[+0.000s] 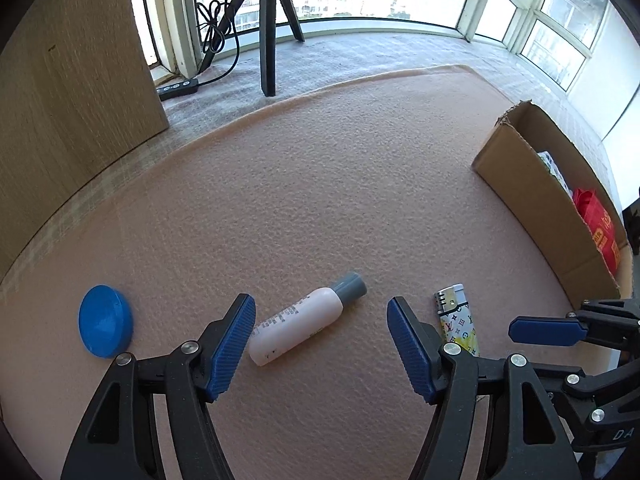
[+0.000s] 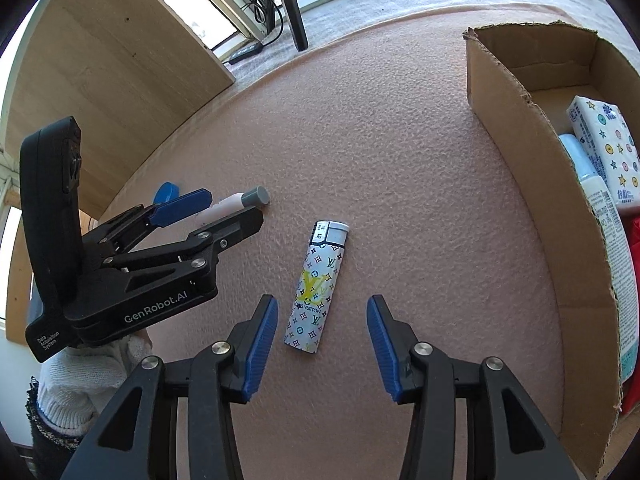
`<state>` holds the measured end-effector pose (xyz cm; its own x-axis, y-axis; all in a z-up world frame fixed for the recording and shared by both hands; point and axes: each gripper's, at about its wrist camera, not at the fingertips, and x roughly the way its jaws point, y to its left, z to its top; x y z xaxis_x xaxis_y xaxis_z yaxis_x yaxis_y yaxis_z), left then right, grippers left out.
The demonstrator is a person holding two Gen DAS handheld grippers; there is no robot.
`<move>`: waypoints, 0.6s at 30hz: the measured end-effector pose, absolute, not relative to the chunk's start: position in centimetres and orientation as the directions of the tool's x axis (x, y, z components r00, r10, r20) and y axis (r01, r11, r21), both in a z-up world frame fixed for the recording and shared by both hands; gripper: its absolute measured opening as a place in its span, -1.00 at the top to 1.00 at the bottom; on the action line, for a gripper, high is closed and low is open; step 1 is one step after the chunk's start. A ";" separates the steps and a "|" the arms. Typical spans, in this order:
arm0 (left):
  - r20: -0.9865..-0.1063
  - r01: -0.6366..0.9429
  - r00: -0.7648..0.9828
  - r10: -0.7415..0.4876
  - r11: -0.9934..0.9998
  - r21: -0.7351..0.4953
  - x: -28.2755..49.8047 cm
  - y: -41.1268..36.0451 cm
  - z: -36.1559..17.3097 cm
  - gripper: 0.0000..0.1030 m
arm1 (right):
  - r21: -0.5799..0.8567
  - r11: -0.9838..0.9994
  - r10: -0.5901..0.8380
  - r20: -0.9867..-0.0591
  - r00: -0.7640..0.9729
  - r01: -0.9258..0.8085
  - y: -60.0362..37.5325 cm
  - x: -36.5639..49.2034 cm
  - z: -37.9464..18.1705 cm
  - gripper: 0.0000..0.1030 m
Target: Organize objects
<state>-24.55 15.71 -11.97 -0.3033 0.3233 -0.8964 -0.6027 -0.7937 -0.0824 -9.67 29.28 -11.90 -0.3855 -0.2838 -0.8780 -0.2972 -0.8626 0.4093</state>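
Both tongs released, each over its own piece.
Left gripper straddles the bottle, lying diagonally toward upper right; right gripper frames the lighter, lying lengthwise.

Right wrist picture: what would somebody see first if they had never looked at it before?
Probably the patterned lighter, lying flat on the pink mat just ahead of the open right hand-held gripper. Next, the cardboard box on the right, with a star-printed tissue pack inside. To the left, the open left hand-held gripper reaches around a white bottle.
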 end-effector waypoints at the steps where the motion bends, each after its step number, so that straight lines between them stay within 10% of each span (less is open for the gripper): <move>1: -0.901 -0.601 -0.297 0.316 -0.795 -0.081 -24.5 15.8 -12.3 -0.39 | 0.405 -0.865 -0.281 -0.880 -0.383 -0.297 29.2 -9.8 -12.1 0.17; 18: -0.893 -0.517 -0.301 0.335 -0.844 -0.142 -24.8 13.9 -12.7 0.58 | 0.241 -0.952 -0.159 -0.916 -0.369 -0.187 26.5 -11.8 -12.6 0.20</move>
